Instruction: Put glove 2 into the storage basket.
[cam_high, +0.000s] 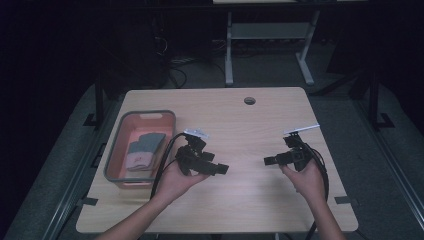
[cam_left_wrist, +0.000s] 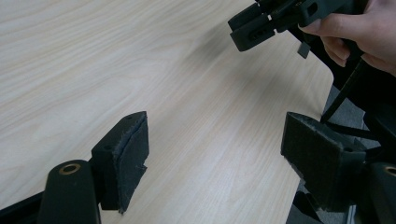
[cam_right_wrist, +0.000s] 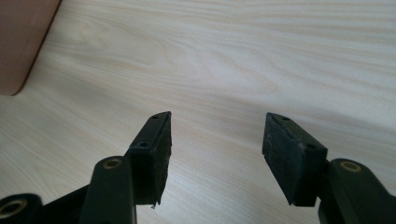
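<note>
Left gripper (cam_high: 220, 169): lower centre-left of the high view, held in the person's left hand (cam_high: 175, 181), pointing toward frame right; jaws apart, nothing between them, bare wood showing between the pads (cam_left_wrist: 133, 156) in the left gripper view. Right gripper (cam_high: 269, 160): lower centre-right of the high view, held in the right hand (cam_high: 306, 179), pointing toward frame left, facing the left gripper with bare wood between them, well apart; jaws apart, nothing between them, as the right gripper view shows across its lower half (cam_right_wrist: 217, 154). The same gripper appears at upper right of the left gripper view (cam_left_wrist: 250, 28), fingers (cam_left_wrist: 341, 44) wrapped on its body. Cables: one black loop trailing from each gripper toward the near table edge. Table (cam_high: 235, 120): light wood, centre of the high view, round hole (cam_high: 249, 100) near its far edge. Bin (cam_high: 120, 135): pink with grey rim, left side of the table, just beside the left gripper; its corner shows at upper left of the right gripper view (cam_right_wrist: 21, 42). Cloths (cam_high: 142, 150): folded, grey and pinkish, lying inside the bin.
</note>
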